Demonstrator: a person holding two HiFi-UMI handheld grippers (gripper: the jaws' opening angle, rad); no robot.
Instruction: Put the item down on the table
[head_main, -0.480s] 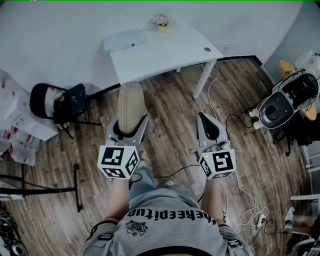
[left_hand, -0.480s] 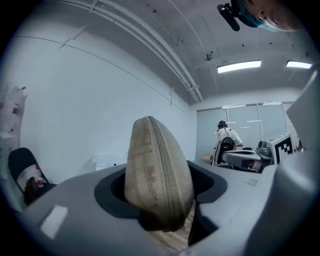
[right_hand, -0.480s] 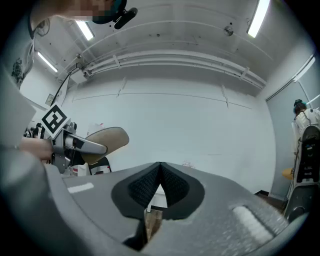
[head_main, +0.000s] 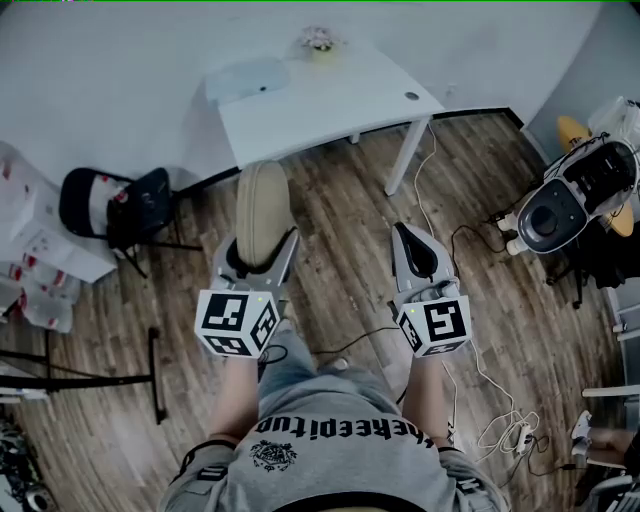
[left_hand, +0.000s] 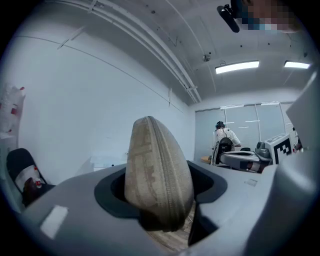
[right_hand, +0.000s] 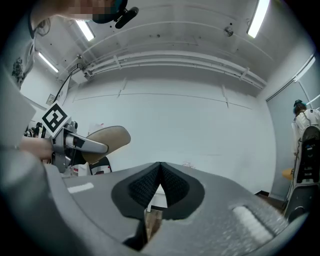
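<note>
Head view, looking steeply down: a person in a grey printed shirt stands on a brown wood-plank floor and holds out a tool in each hand. The left hand-held gripper, grey plastic with a black-and-white marker cube, is clamped on a zip case. The case is a beige, rounded oval, and its far end sticks out past the jaws. It hangs in the air above the floor, well short of the white rectangular tabletop ahead. A small flower pot and a pale flat object sit on that tabletop. The right hand-held gripper is closed and carries nothing. A black chair stands at the left, white cables trail over the floor, and a white and black machine stands at the right.

Left gripper view: the case fills the gap between the grey jaws, standing on edge. Its fabric is woven and coarse, and a zipper seam runs along its curved rim. The black pads press on both of its sides. Behind it are a plain white wall and ceiling light strips.

Right gripper view: the two black ribbed pads meet with nothing between them. The other tool with the beige case shows at the left against the white wall.
</note>
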